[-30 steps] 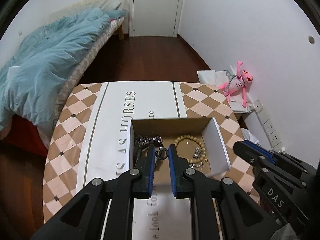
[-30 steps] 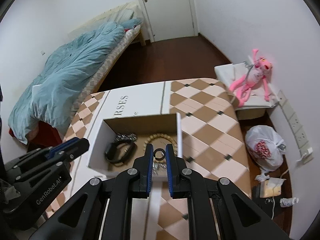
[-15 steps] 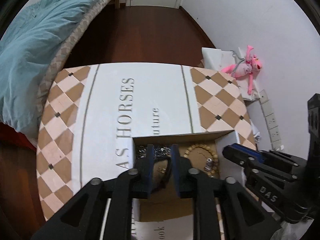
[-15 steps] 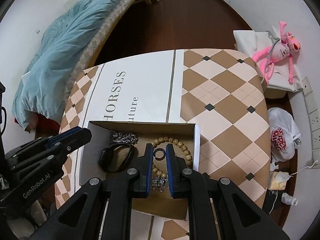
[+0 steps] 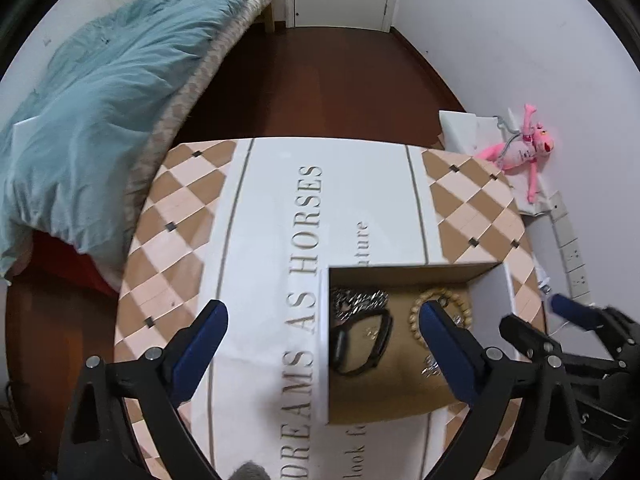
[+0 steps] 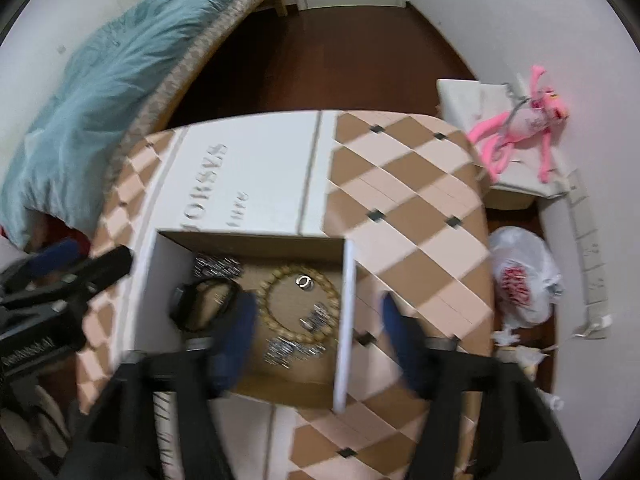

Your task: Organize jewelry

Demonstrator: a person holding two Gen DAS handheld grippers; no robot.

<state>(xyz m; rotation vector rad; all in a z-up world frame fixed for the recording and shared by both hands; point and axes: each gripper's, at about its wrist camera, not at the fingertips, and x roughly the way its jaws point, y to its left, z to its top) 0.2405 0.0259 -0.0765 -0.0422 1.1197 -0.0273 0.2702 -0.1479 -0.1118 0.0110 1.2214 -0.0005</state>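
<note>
Box [image 6: 348, 320] on table [image 6: 400, 200]; inside, watch [image 6: 200, 304] left, bead bracelet [image 6: 280, 280] right, ring [image 6: 304, 281] within bracelet, chain [image 6: 218, 267] behind watch.

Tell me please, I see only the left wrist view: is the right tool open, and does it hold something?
Observer: The right tool is open and holds nothing.
Operator: Where is the small ring?
Observer: The ring lies in the box, inside the loop of the bead bracelet.
Operator: Is anything on the floor to the right of the table?
Observer: A white plastic bag with red print lies there.
</note>
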